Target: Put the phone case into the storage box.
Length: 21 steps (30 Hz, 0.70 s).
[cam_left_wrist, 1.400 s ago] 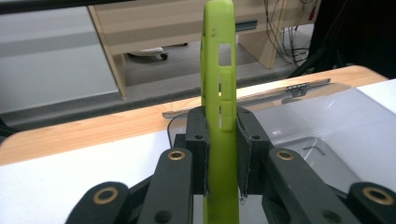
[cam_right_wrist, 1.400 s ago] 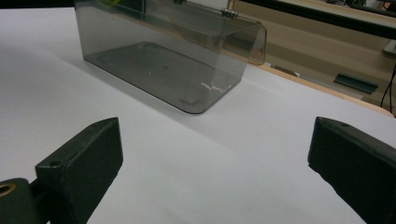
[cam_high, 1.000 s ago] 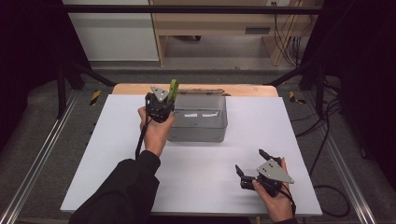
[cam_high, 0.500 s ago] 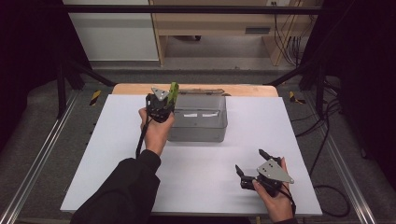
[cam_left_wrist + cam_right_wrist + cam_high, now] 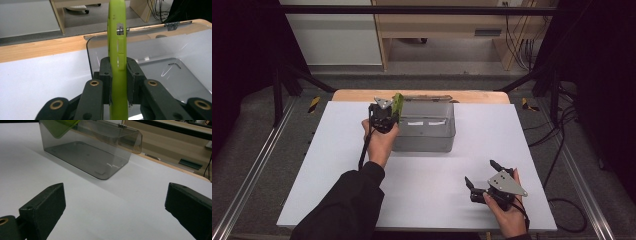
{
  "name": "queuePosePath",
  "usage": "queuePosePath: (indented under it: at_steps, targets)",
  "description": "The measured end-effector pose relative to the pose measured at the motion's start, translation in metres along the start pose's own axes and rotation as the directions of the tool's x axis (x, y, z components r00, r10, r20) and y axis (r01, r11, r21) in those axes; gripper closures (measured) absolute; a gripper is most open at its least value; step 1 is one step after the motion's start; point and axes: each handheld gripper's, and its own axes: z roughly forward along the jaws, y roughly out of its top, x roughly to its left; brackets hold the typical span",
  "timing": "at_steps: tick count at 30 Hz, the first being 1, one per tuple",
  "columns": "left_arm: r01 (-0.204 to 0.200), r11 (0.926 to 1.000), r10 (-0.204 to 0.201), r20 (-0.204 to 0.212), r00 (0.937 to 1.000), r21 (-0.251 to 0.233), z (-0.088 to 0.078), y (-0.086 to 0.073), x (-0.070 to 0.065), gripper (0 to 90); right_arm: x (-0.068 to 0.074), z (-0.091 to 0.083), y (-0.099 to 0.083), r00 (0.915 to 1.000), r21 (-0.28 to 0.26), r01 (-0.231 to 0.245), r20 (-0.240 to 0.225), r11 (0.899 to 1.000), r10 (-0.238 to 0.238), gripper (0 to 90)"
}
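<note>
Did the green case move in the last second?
Yes, slightly: the green case in the left tongs shifted right, over the clear box's left rim.

High view: fixed above the near side, facing forward and down across the whole table (image 5: 422, 200). Left gripper view: very close, looking along the jaws over the clear box (image 5: 175, 75). Right gripper view: low, farther off, facing the same clear box (image 5: 95, 152), shared by all three.

Black sleeve (image 5: 344, 205); black claws, brass rivets.
</note>
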Motion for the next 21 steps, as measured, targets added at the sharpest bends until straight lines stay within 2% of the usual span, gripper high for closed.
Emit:
queuePosePath:
  at_steps: [21]
  targets:
    - [0.055, 0.9981, -0.056, 0.019, 0.9983, 0.028, 0.0068, -0.0074, 0.0023, 77.4, 0.0004, 0.0003, 0.0000, 1.0000, 0.002, 0.000, -0.005, 1.000, 0.000, 3.4]
